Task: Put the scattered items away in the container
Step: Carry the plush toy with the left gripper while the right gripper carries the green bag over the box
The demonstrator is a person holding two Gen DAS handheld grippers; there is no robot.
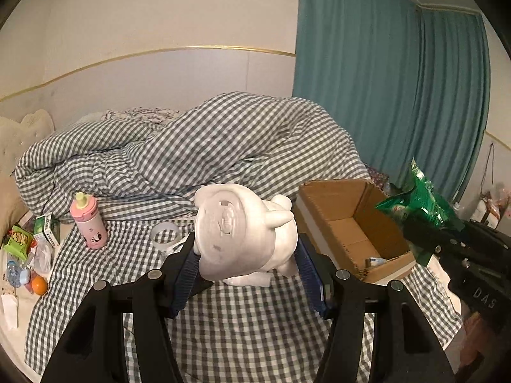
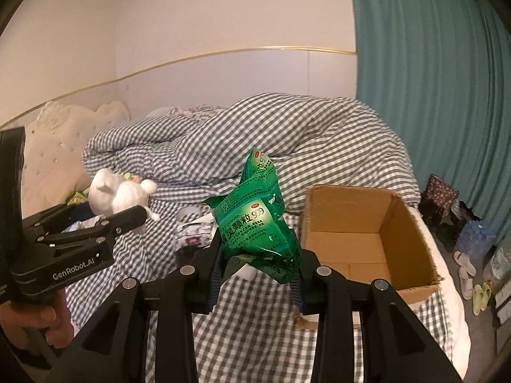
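- Left gripper clamps white plush toy; cardboard box lies to its right
- Right gripper pinches green packet, nearer the box

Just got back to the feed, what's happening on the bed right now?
A person is tidying with both claws loaded. The left claw grips a white plush toy; the right claw grips a green packet. Both are held above the bed, near the open cardboard box. A pink bottle stands on the bed.
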